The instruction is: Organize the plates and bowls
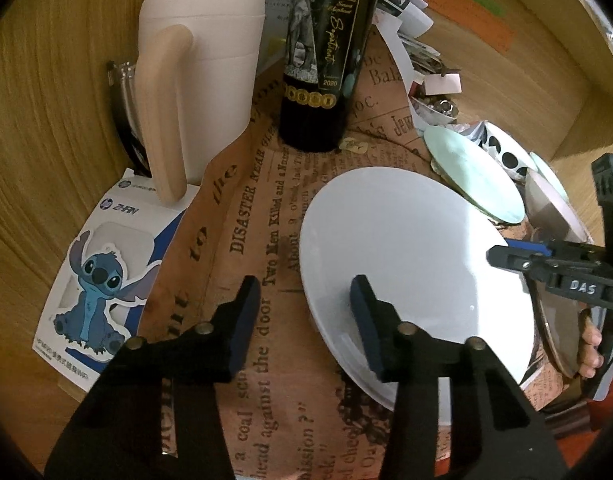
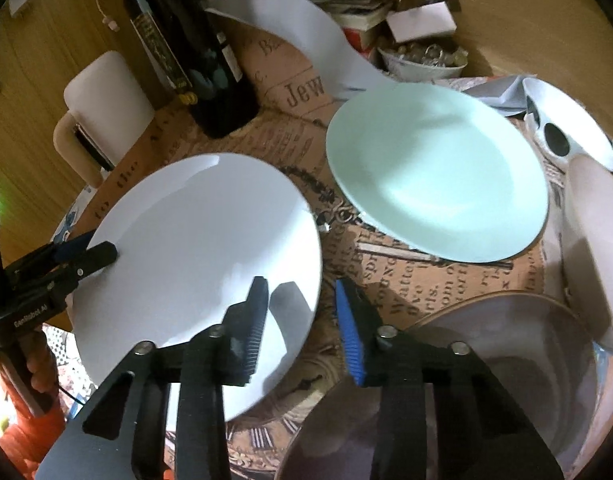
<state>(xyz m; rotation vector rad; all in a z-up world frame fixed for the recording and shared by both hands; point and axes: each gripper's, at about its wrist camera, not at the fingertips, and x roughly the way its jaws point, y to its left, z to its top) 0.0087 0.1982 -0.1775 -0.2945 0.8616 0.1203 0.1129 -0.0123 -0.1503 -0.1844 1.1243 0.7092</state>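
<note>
Glossy round white plate [image 2: 194,240], rim between pads of both hand-held grippers, left [image 1: 306,320], right [image 2: 300,320], newsprint-patterned cloth [image 1: 258,240].

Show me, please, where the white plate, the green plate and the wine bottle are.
white plate [image 2: 194,240]: right wrist view, middle of its flat surface.
green plate [image 2: 438,172]: right wrist view, centre of the plate.
wine bottle [image 1: 322,64]: left wrist view, on its label.
</note>
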